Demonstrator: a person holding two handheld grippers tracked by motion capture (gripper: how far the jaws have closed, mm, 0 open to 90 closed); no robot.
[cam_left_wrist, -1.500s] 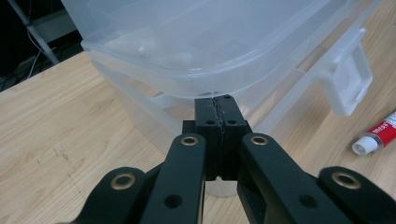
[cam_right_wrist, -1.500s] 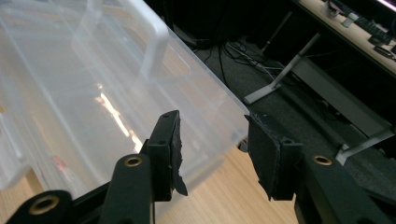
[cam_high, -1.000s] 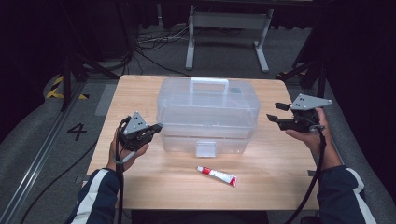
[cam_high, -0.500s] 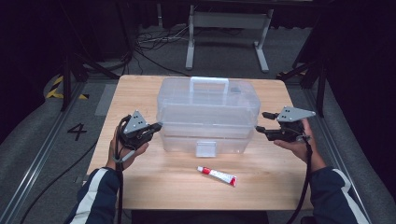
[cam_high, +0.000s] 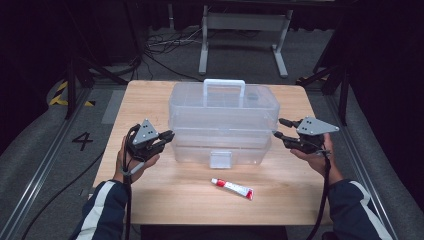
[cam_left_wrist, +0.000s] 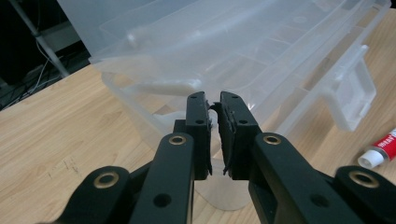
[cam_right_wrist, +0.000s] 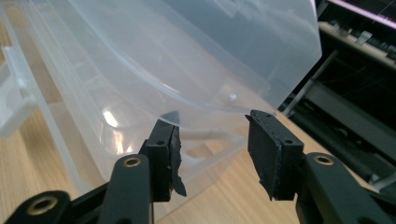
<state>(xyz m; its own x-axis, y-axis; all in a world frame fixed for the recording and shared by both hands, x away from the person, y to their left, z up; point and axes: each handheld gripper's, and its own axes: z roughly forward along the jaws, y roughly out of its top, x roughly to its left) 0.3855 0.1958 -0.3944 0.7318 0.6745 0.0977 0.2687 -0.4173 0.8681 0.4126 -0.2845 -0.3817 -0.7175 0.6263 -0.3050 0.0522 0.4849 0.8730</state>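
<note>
Since a second ago the right gripper (cam_high: 279, 128) has come down from its raised spot off the table's right edge and now sits low at the right end of the clear plastic box (cam_high: 223, 124), while the left gripper (cam_high: 167, 136) has kept its place at the box's left end. On the right, the fingers (cam_right_wrist: 268, 147) are spread wide, and the right gripper view shows the box's curved corner just ahead of them, with one finger close to the wall; whether it touches cannot be told. On the left, the fingers (cam_left_wrist: 198, 126) are nearly pressed together with a thin gap between them and nothing held, pointing at the lower edge of the box's end wall. The box stands in the middle of the wooden tabletop (cam_high: 150, 100), lid down, with a white handle (cam_high: 224, 86) on top and a clear latch (cam_high: 221, 158) on its near face. A small white tube with a red label (cam_high: 232, 188) lies on the tabletop in front of the box, apart from it and between the two hands; in the left gripper view its white cap end (cam_left_wrist: 380, 151) shows at the right edge. Beyond the table, cables (cam_high: 160, 47) lie on the dark floor near a grey metal stand (cam_high: 242, 30), and a painted "4" (cam_high: 82, 141) marks the floor to the left.
</note>
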